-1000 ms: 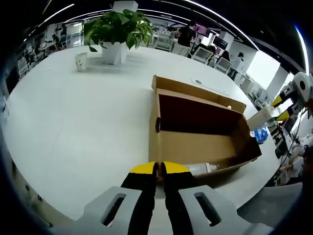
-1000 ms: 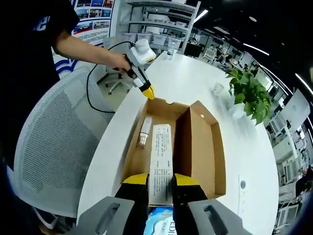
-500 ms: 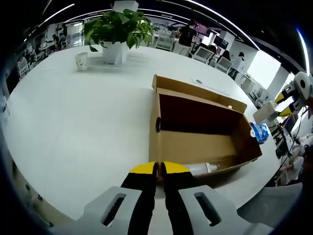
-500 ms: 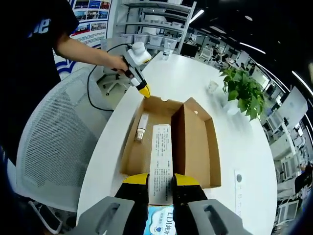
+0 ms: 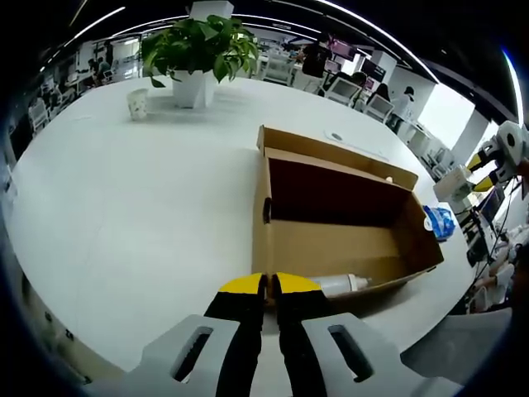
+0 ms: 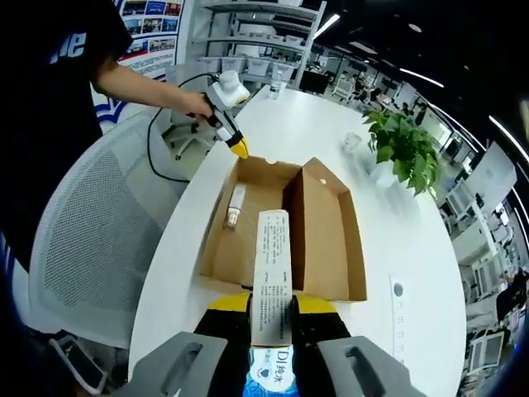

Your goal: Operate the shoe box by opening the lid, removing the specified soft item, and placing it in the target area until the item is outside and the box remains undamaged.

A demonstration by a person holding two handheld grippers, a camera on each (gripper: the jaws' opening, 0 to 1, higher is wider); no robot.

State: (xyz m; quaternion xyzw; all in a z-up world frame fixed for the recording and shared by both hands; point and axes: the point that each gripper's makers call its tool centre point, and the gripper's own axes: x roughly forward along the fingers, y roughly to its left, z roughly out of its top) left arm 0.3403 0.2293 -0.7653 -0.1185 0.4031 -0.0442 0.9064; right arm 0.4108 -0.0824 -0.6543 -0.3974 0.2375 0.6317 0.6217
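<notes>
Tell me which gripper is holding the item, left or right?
The right gripper: its jaws clamp the tissue pack, lifted clear of the shoe box. The left gripper is shut at the box's near wall.

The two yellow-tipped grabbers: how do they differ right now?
The right gripper is shut on a soft packet with printed text, lifted out over the table edge. The left gripper holds nothing loose; its closed tips sit at the near corner of the open cardboard box. The right one is clear of the box, while the left one is at it. Both have black jaws with yellow tips.
</notes>
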